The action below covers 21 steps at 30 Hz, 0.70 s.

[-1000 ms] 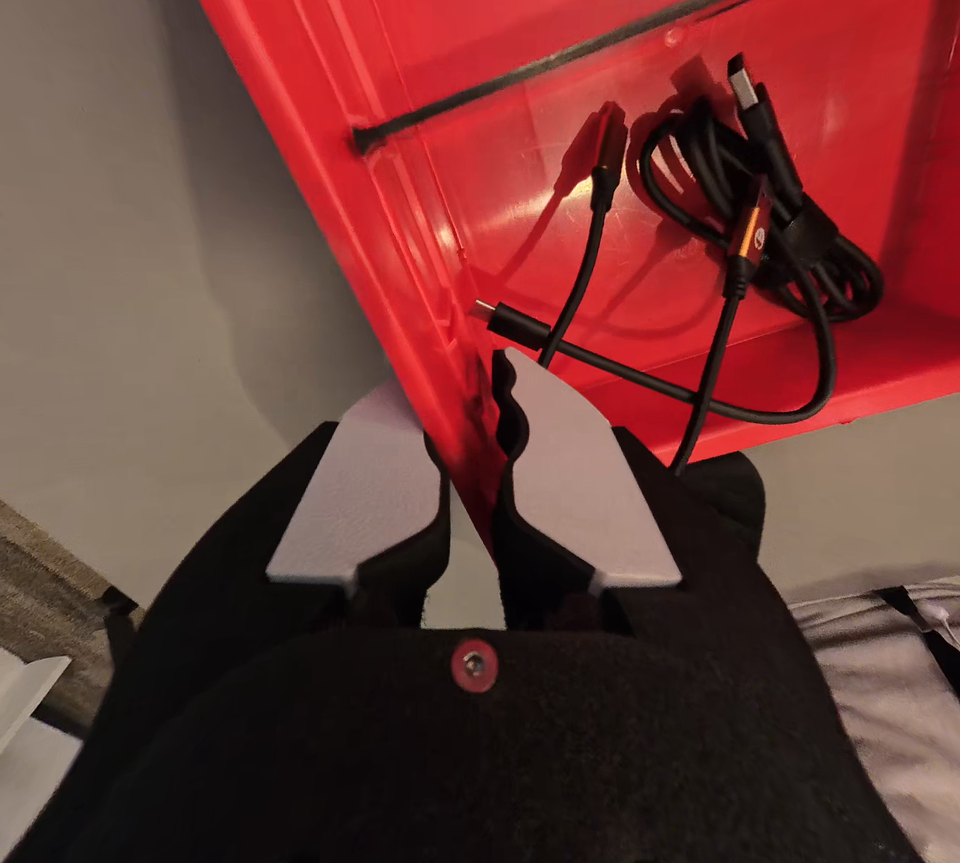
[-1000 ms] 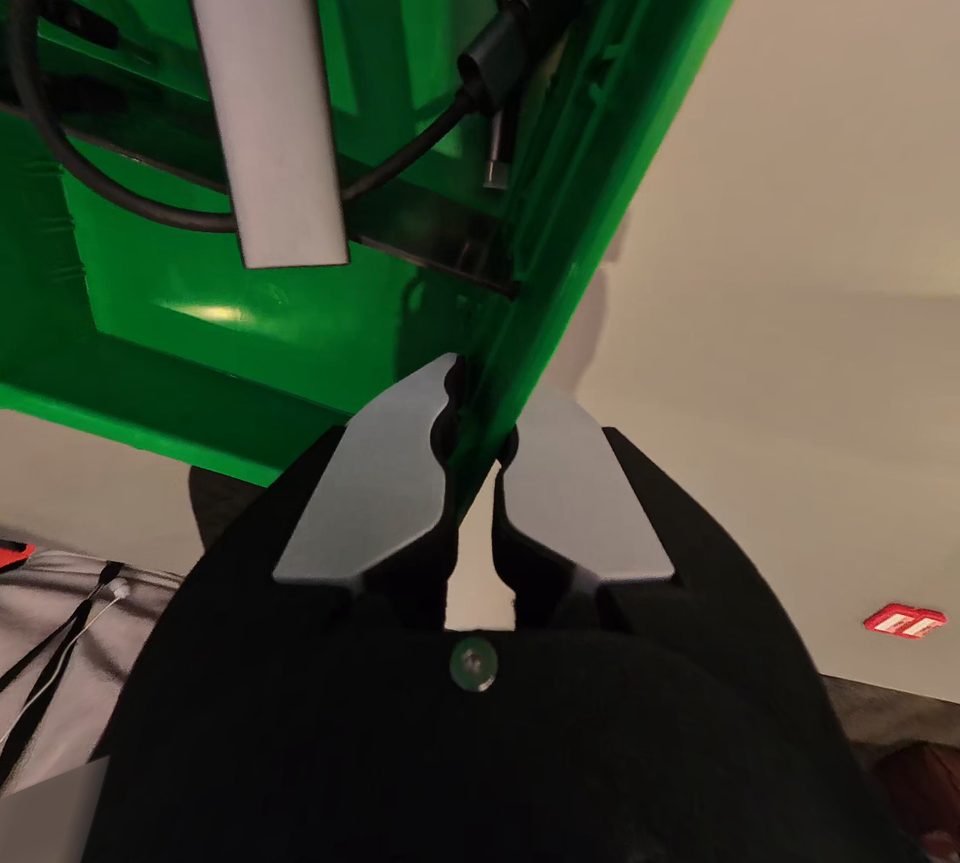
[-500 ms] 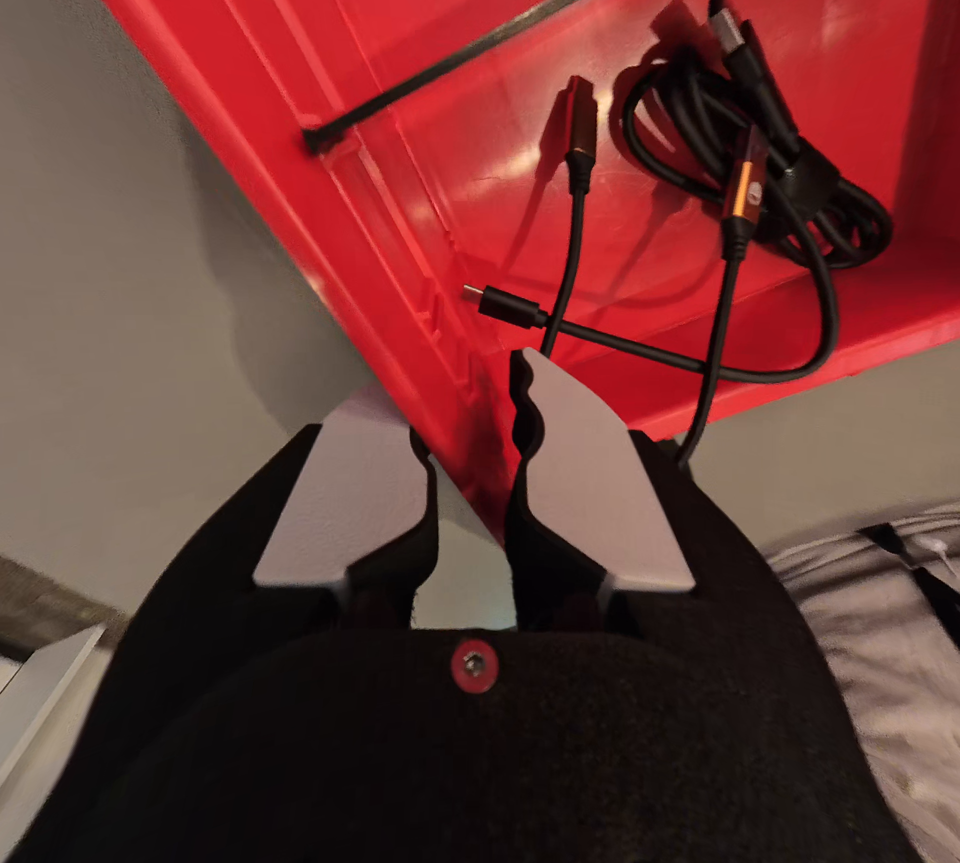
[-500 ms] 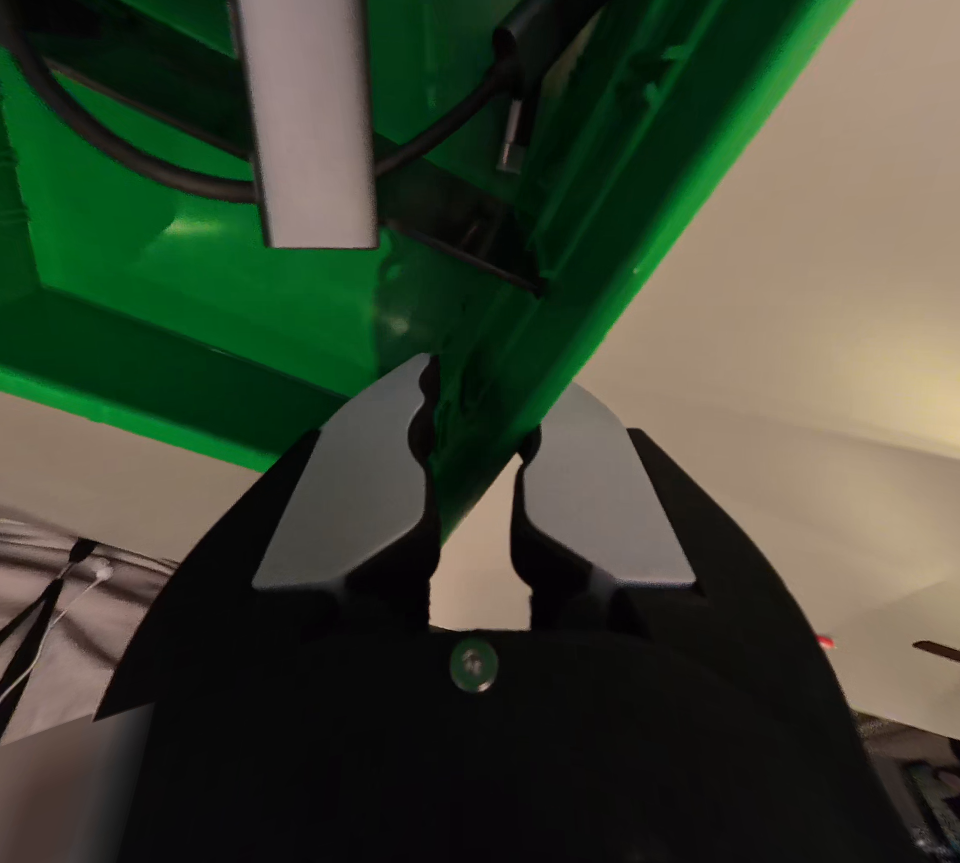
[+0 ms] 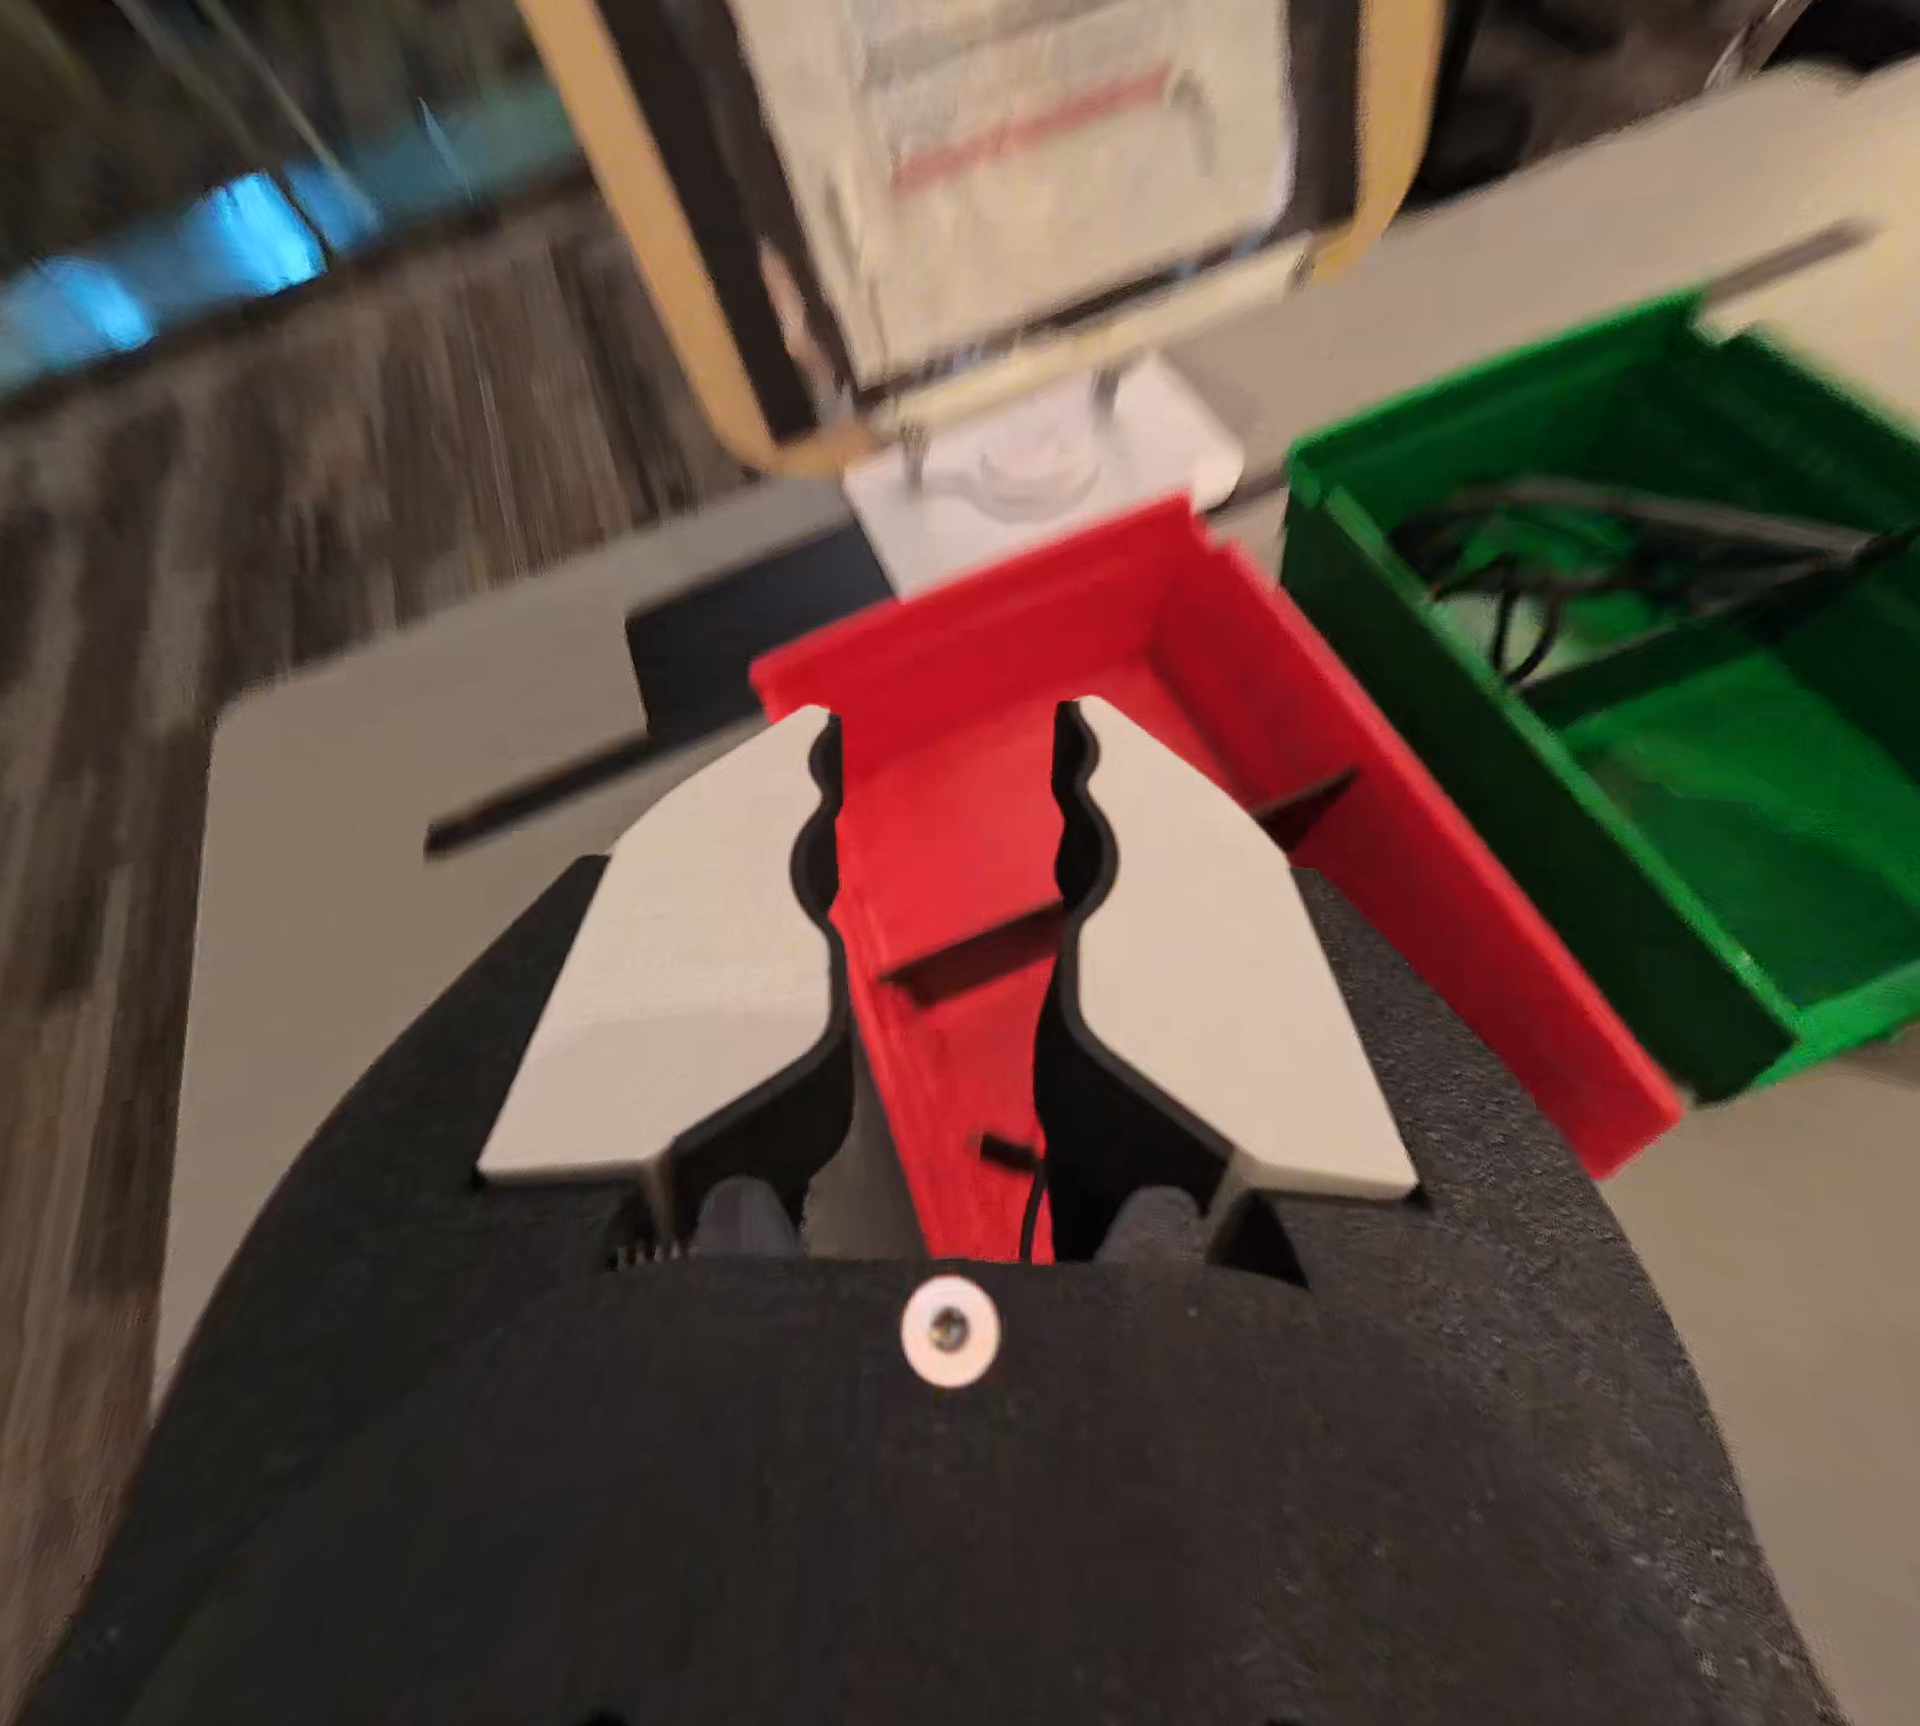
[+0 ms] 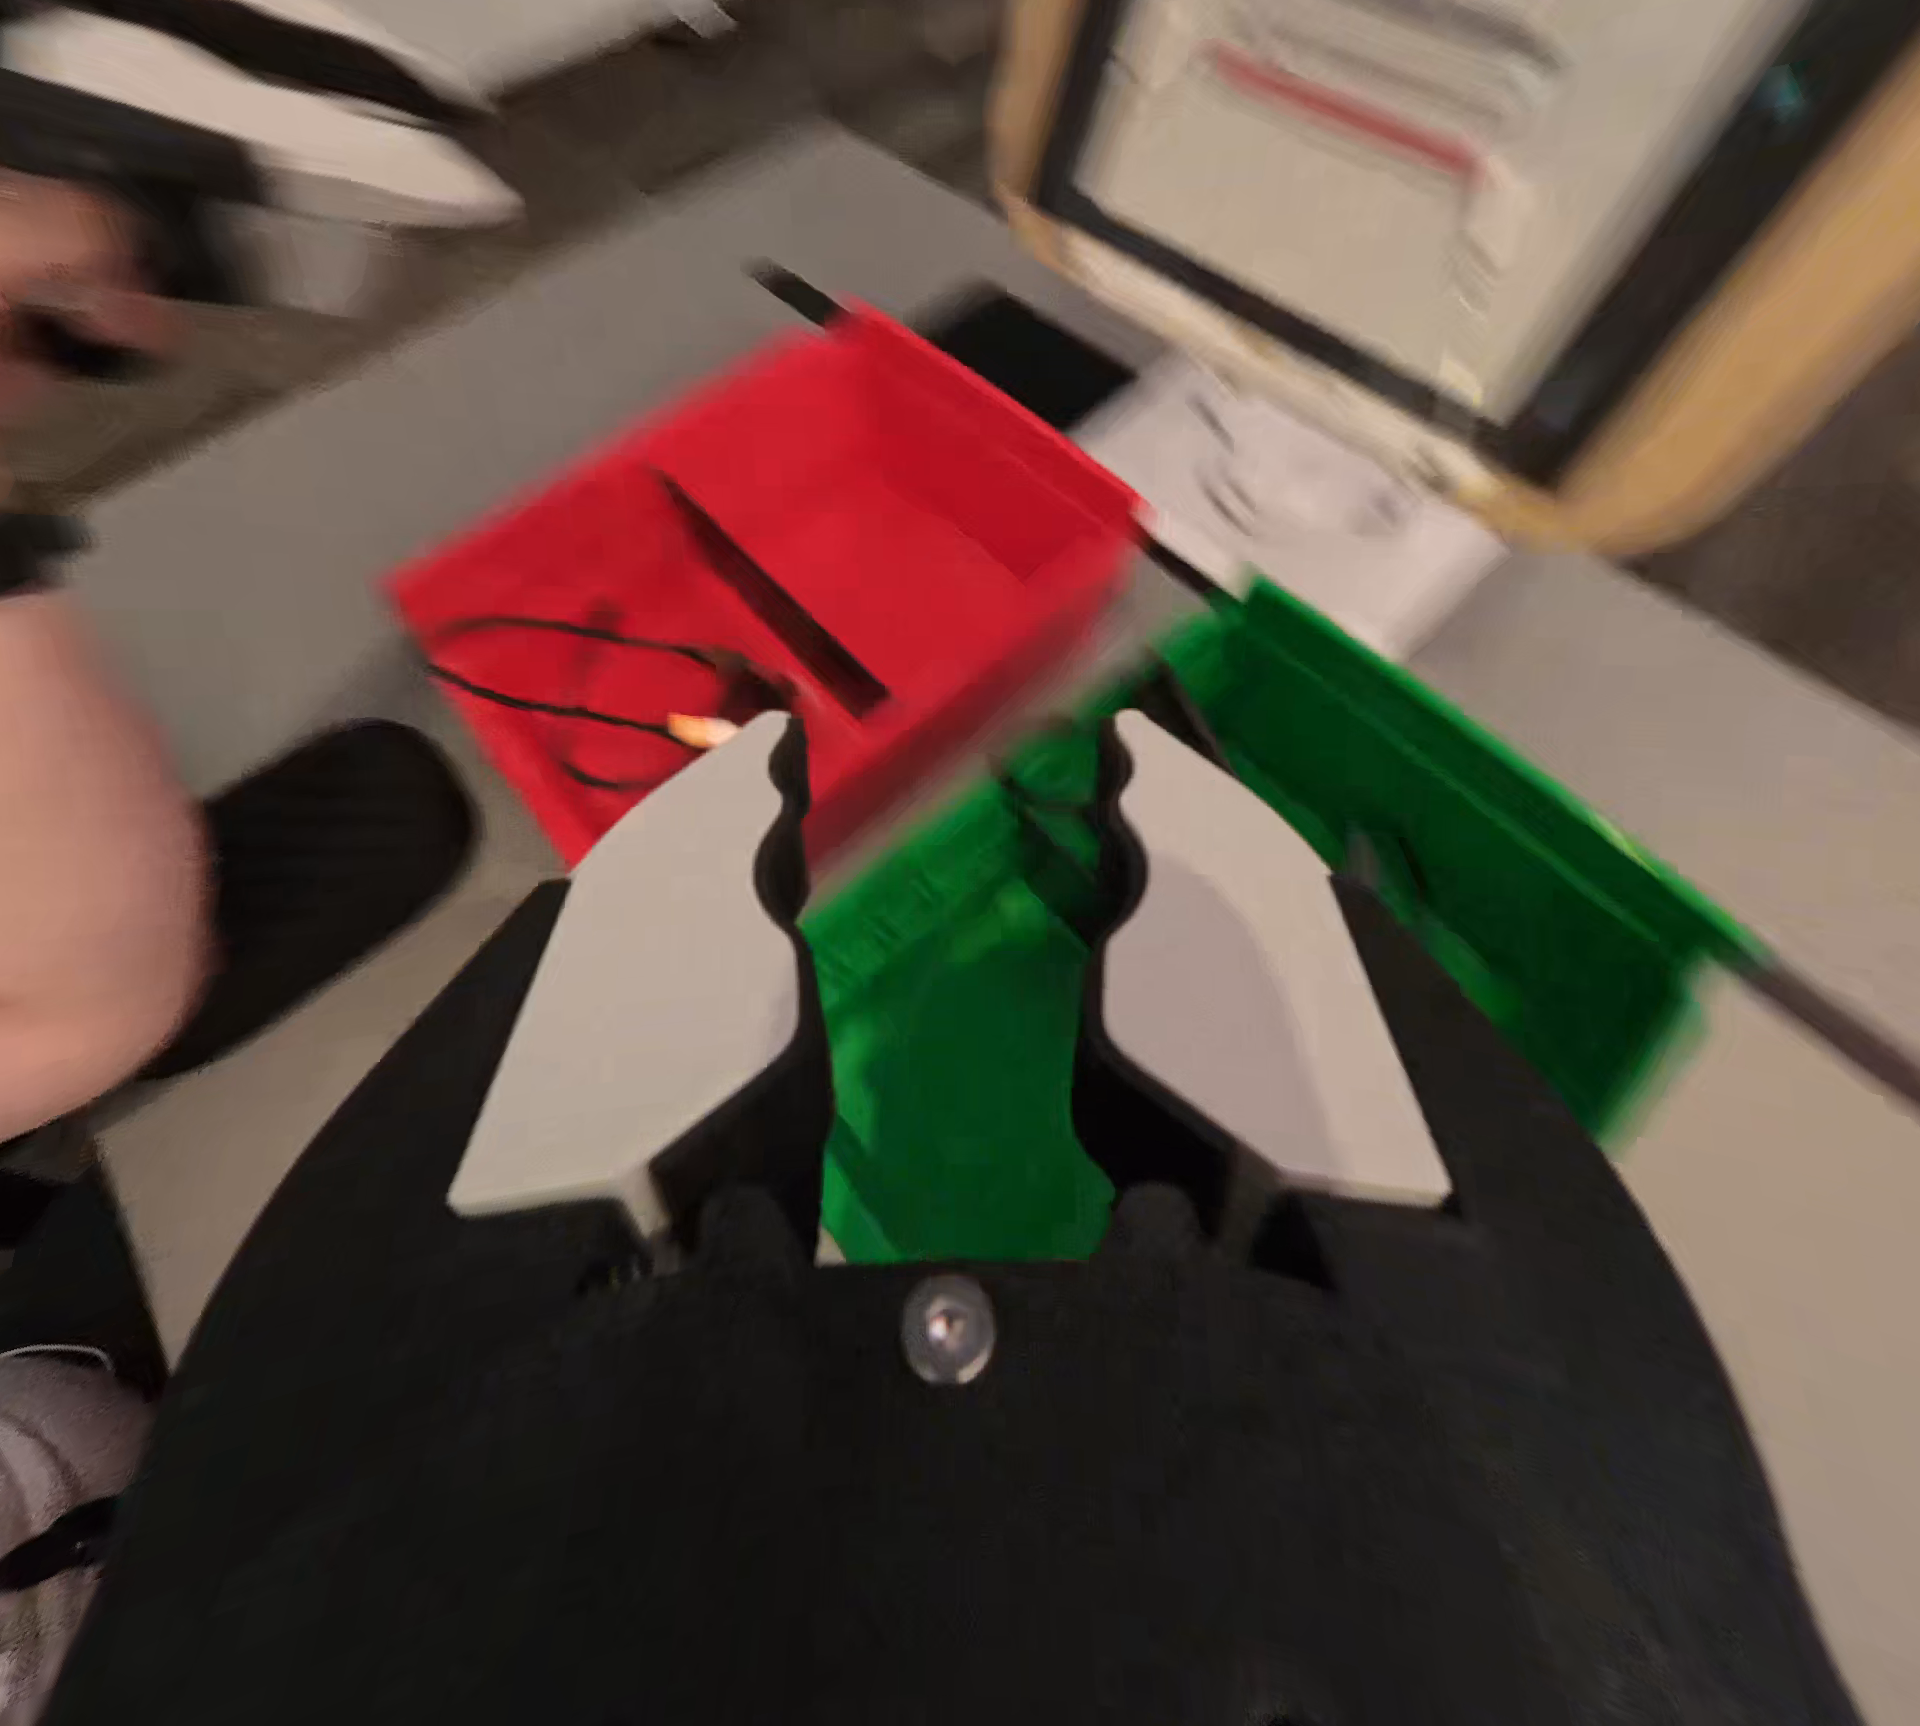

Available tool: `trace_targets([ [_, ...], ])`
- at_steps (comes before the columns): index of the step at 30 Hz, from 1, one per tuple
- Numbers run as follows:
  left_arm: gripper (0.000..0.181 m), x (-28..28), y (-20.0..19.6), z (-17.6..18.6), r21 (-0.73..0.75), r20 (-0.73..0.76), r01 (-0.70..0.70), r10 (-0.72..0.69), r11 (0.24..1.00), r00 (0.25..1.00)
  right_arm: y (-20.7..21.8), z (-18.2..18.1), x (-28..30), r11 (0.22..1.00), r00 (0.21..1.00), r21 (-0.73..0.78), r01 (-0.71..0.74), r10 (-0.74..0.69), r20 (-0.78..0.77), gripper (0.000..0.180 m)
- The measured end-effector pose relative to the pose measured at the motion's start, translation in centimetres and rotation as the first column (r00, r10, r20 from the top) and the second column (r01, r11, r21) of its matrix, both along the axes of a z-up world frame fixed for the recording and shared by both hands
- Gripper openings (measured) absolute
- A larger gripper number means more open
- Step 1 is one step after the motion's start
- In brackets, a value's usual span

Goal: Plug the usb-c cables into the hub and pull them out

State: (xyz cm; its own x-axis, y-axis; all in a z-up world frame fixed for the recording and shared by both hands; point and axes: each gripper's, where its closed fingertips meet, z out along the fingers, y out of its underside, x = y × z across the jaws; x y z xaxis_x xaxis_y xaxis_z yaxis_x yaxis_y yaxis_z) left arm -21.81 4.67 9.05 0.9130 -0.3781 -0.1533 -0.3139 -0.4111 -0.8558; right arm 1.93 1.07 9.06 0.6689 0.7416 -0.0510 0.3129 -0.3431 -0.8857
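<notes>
Above surface [image 5: 395,741], left gripper [image 5: 945,720] and right gripper [image 6: 951,726] hanging apart, holding nothing. Plugging not started. Next: reaching into red bin [image 5: 1299,741] for cable [image 6: 561,710].

Two bins, one red bin [image 5: 1236,637] and one green bin [image 5: 1704,855]; one framed sign [image 5: 1039,118].

- Thin black usb-c cables [image 6: 582,689] lie loosely looped in the red bin [image 6: 935,471], centre-left of the right wrist view.
- More dark cables [image 5: 1507,564] sit in the green bin [image 5: 1714,980], right side of the left wrist view; the hub can't be made out through blur.
</notes>
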Motion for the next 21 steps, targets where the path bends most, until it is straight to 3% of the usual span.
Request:
trace_targets([
  [1, 0.041, 1.2, -0.1, 1.5, 0.082, 0.017, 0.027, -0.029, 0.996, 0.999, -1.0, 0.6, -2.4, 0.996, 0.996, 0.066, -0.067, 0.07, -0.048, 0.054],
  [2, 0.05, 2.3, -0.4, 2.9, 0.153, 0.029, 0.05, -0.055, 0.987, 0.998, -1.6, 0.4, -4.3, 0.989, 0.992, 0.111, -0.101, 0.109, -0.063, 0.059],
  [4, 0.061, 4.3, -1.3, 4.9, 0.262, 0.044, 0.092, -0.107, 0.961, 0.993, -1.3, -2.1, -7.1, 0.994, 0.995, 0.057, -0.097, 0.097, 0.005, 0.066],
  [7, 0.071, 6.8, -2.9, 7.5, 0.392, 0.061, 0.147, -0.185, 0.908, 0.981, 0.4, -6.7, -9.8, 0.998, 0.995, -0.067, 0.002, 0.005, 0.098, 0.053],
  [10, 0.075, 7.5, -4.5, 10.0, 0.528, 0.116, 0.138, -0.232, 0.838, 0.966, 2.5, -11.6, -9.8, 0.969, 0.949, -0.169, 0.182, -0.128, 0.286, 0.041],
  [12, 0.069, 7.5, -5.8, 11.2, 0.611, 0.136, 0.143, -0.281, 0.779, 0.95, 1.7, -14.4, -9.7, 0.922, 0.911, -0.295, 0.252, -0.123, 0.395, 0.044],
  [14, 0.068, 7.3, -6.6, 12.1, 0.644, 0.163, 0.142, -0.316, 0.752, 0.935, 1.5, -16.0, -8.7, 0.887, 0.844, -0.302, 0.349, -0.158, 0.512, 0.044],
  [16, 0.068, 7.2, -7.1, 12.4, 0.641, 0.193, 0.153, -0.351, 0.752, 0.916, 1.0, -17.0, -9.9, 0.857, 0.86, -0.377, 0.35, -0.135, 0.492, 0.042],
  [21, 0.071, 7.1, -7.3, 11.9, 0.599, 0.236, 0.187, -0.395, 0.779, 0.888, 1.8, -18.6, -9.8, 0.783, 0.801, -0.419, 0.459, -0.162, 0.576, 0.036],
])
